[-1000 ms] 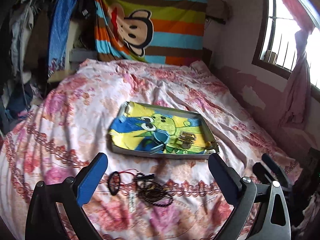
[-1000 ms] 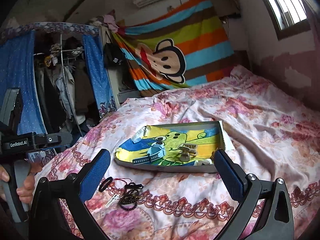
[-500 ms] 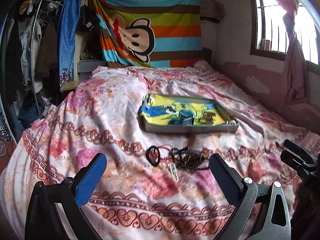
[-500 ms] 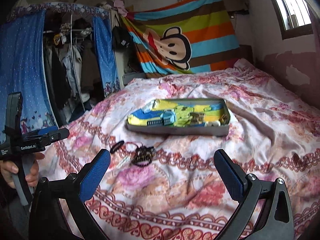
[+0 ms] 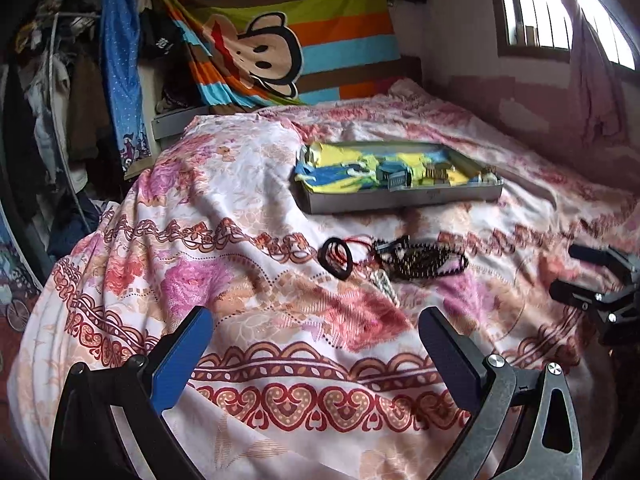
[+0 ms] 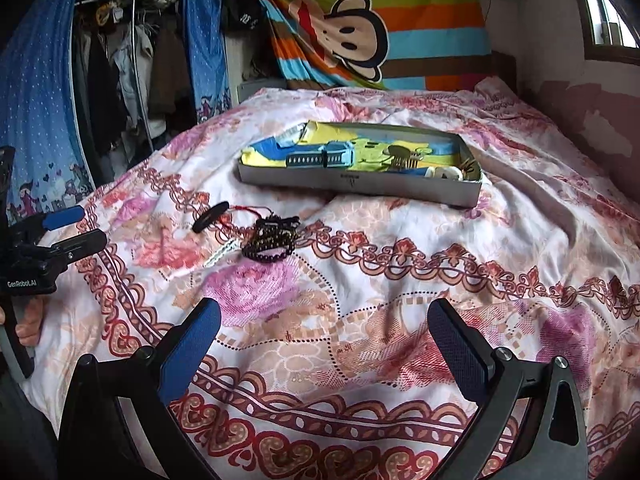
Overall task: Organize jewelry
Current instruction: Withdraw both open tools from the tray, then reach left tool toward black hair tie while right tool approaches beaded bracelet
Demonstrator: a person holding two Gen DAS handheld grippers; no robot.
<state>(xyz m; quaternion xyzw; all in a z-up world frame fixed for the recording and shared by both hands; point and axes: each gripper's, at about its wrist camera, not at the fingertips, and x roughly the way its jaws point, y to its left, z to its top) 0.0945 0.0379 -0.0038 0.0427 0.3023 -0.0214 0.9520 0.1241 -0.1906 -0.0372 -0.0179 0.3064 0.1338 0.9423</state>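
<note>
A pile of jewelry lies on the floral bedspread: a black hair tie (image 5: 337, 257) (image 6: 210, 216), a red cord (image 5: 358, 245), dark bead bracelets (image 5: 424, 261) (image 6: 272, 238) and a pale chain (image 5: 385, 283) (image 6: 219, 254). Behind it stands a shallow grey box (image 5: 400, 199) (image 6: 360, 184) lined with yellow-blue cartoon cloth, holding clips and small pieces. My left gripper (image 5: 314, 346) is open and empty, well short of the pile. My right gripper (image 6: 324, 336) is open and empty, also short of the pile.
The bed's left edge drops off beside a clothes rack (image 6: 132, 60) with blue curtains. A striped monkey blanket (image 5: 280, 40) hangs at the headboard. A window (image 5: 560, 12) and a wall are on the right. The other gripper shows in each view (image 5: 600, 284) (image 6: 48, 248).
Both grippers have drawn back and dropped lower toward the near edge of the bed, so the box and jewelry pile look farther away. Both stay open and empty.
</note>
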